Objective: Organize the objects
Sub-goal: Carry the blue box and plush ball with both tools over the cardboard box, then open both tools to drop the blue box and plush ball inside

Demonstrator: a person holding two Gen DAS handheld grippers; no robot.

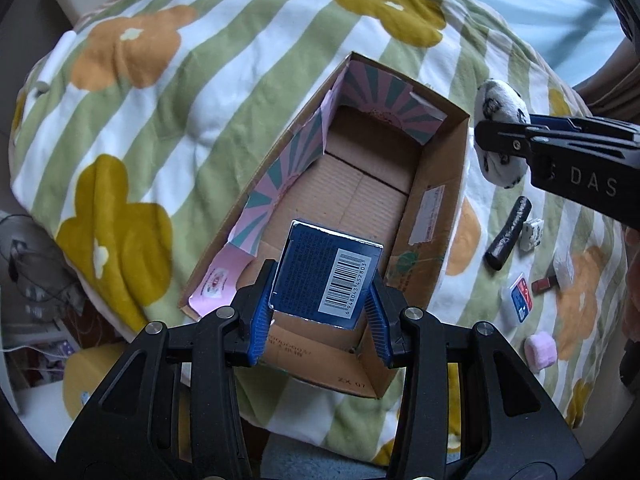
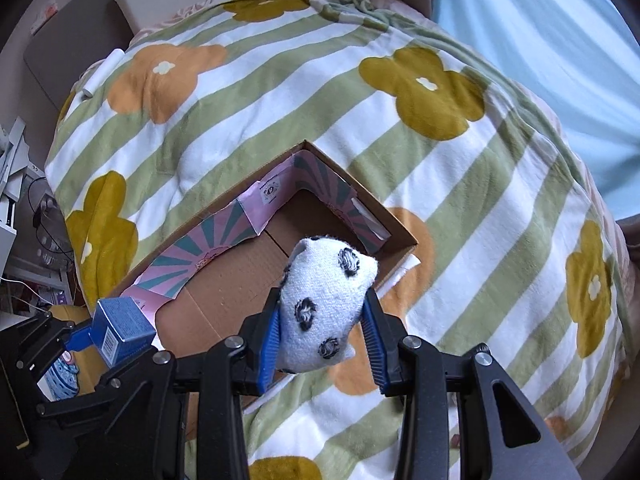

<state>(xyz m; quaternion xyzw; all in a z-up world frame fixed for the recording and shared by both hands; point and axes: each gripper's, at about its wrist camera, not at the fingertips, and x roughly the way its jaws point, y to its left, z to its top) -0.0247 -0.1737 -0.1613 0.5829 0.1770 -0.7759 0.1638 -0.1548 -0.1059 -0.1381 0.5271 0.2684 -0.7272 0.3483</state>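
Left claw [image 1: 322,300] is clenching the blue carton [image 1: 326,272] above the cardboard box [image 1: 436,204], stiff and light; right claw [image 2: 324,332] is squeezing the soft spotted plush [image 2: 320,308] at 3 o'clock of it.

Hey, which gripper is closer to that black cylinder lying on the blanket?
Right. The right gripper, shut on the spotted plush, hovers just beyond the black cylinder. The left gripper, holding the blue box, is across the cardboard box.
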